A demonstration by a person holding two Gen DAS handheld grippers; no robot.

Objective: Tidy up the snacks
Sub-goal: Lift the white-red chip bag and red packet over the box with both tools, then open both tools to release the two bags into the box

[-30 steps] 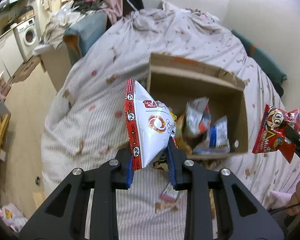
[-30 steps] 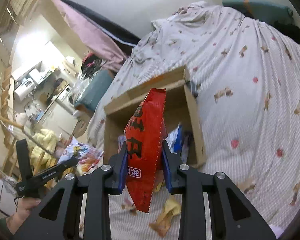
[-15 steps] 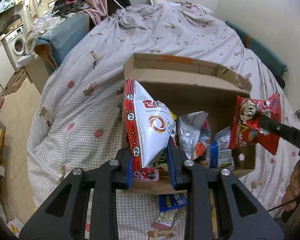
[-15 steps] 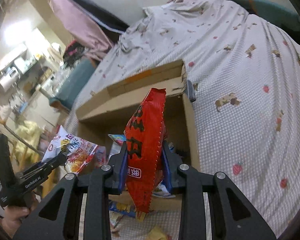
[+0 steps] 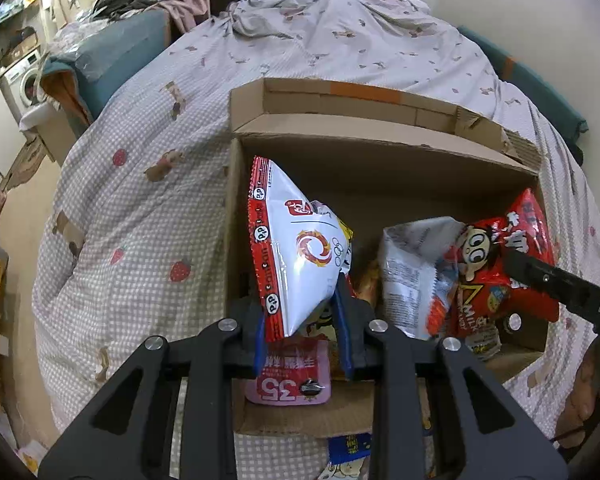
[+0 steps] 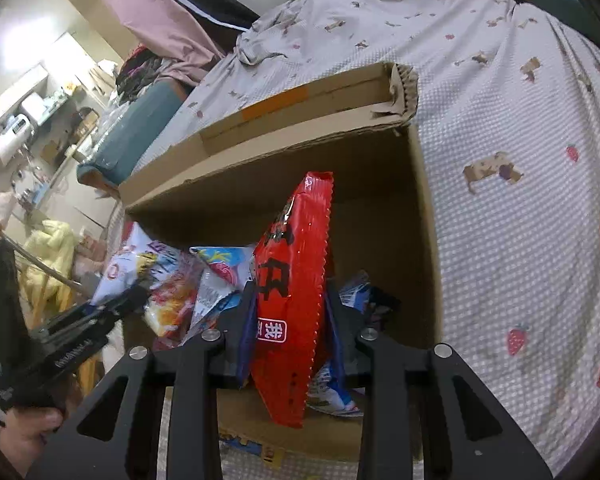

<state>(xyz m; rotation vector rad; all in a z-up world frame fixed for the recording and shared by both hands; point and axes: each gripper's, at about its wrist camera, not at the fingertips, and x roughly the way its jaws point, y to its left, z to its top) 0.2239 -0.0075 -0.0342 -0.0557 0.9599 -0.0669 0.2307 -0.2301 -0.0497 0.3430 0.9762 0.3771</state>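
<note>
1. Left gripper (image 5: 302, 330) of mine pinches a white snack bag (image 5: 296, 252), at six o'clock over the cardboard box (image 5: 340, 120).
2. Right gripper (image 6: 290, 346) clamps a red snack bag (image 6: 292, 280) above the same box.

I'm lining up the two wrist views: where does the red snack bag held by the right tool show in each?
Left wrist view: the red snack bag sits at the right edge, cartoon face showing, clamped by the right tool over the cardboard box.
Right wrist view: the bag stands edge-on at centre, between the tool's pads.
Shared landmark: the box's orange tape strip.
</note>
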